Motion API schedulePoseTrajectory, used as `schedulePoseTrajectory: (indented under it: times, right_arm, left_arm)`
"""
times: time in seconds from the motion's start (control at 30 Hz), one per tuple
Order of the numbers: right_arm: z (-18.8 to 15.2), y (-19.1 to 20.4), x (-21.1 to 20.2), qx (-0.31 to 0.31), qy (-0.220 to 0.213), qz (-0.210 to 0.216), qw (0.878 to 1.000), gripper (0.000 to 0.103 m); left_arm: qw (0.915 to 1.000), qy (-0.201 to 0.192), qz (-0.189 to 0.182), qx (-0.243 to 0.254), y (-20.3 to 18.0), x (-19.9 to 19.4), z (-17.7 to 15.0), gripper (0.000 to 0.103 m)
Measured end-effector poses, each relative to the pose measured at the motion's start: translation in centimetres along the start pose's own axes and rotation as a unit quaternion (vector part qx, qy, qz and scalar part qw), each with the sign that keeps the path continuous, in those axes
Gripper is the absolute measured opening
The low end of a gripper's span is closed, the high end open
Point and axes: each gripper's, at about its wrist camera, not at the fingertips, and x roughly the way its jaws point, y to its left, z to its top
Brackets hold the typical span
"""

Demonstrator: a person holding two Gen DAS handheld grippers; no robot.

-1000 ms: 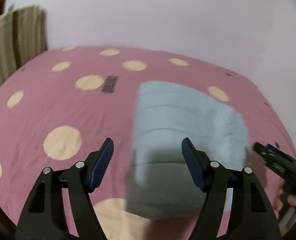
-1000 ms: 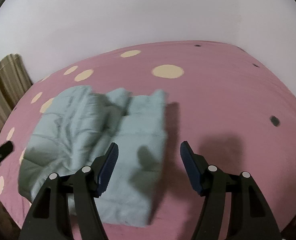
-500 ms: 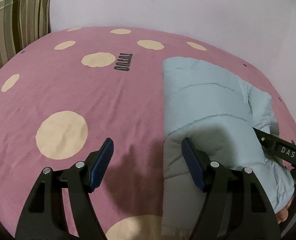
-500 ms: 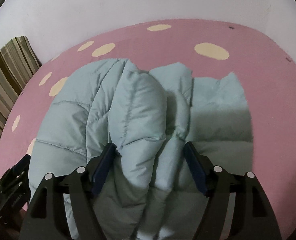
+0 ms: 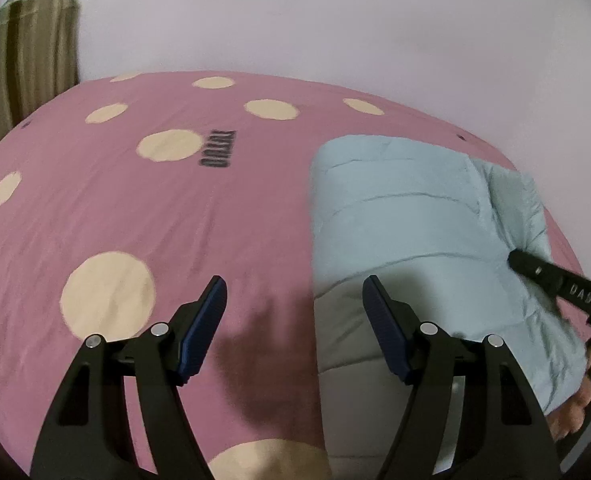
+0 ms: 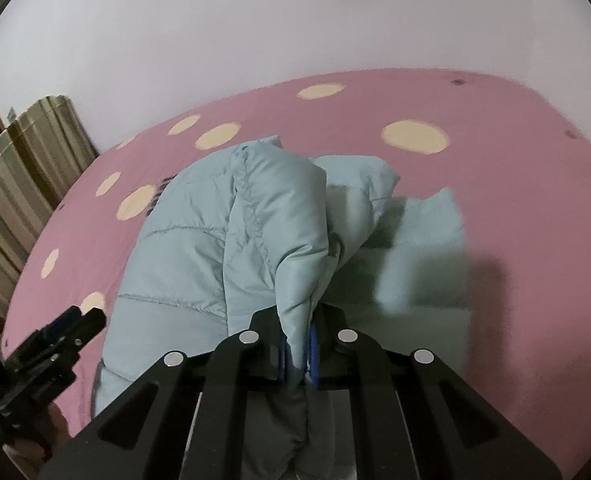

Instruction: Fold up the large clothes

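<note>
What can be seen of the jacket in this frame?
The jacket is pale blue, puffy and quilted with stitched seams, of smooth, slightly shiny fabric. It lies partly folded on the pink dotted bedsheet, one padded fold raised. The right gripper, whose jaws have just been closing, is shut on that fold. The left gripper is open at the jacket's near left edge, with one finger over it.

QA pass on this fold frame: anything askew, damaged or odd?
Nothing damaged. The light blue puffer jacket lies bunched rather than flat on the pink spotted bedspread, one fold pinched up by the right gripper; the left gripper is open, empty.
</note>
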Motion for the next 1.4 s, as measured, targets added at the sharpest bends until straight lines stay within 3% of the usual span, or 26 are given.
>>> schedulePoseTrajectory:
  times: [0.23,0.5,0.63,0.83,1.1,1.23,1.4]
  right_arm:
    - [-1.8,-5.2,2.2,0.04,0.041,-0.014,0.998,0.011]
    - [-3.5,-6.9,6.3,0.042,0.069,-0.011,0.997,0.014]
    - [-3.4,-7.1,6.2,0.048,0.07,-0.008,0.996,0.014]
    - [-2.7,-6.5,3.1,0.047,0.055,-0.018,0.997,0.029]
    - [-3.6,-3.7,-3.5,0.011,-0.003,-0.041,0.999,0.03]
    - [-5.1,-2.1,-4.2,-0.016,0.003,-0.027,1.0,0.029]
    - [-6.9,-2.2,-1.5,-0.032,0.037,-0.044,0.998,0.029]
  left_arm:
    - [0.9964,0.029,0.021,0.077,-5.3,3.1,-0.9,0.071]
    - [0.9924,0.092,0.02,0.078,-6.4,7.3,-2.0,0.068]
    - [0.993,0.083,0.022,0.081,-6.8,7.4,-2.1,0.065]
    - [0.9951,0.052,0.025,0.08,-6.3,4.3,-1.7,0.064]
    - [0.9973,0.02,0.032,0.062,-6.3,-0.5,-2.2,0.064]
    - [0.9958,0.034,0.039,0.075,-6.9,0.2,-3.2,0.064]
    - [0.9945,0.056,0.043,0.077,-7.0,1.9,-4.3,0.065]
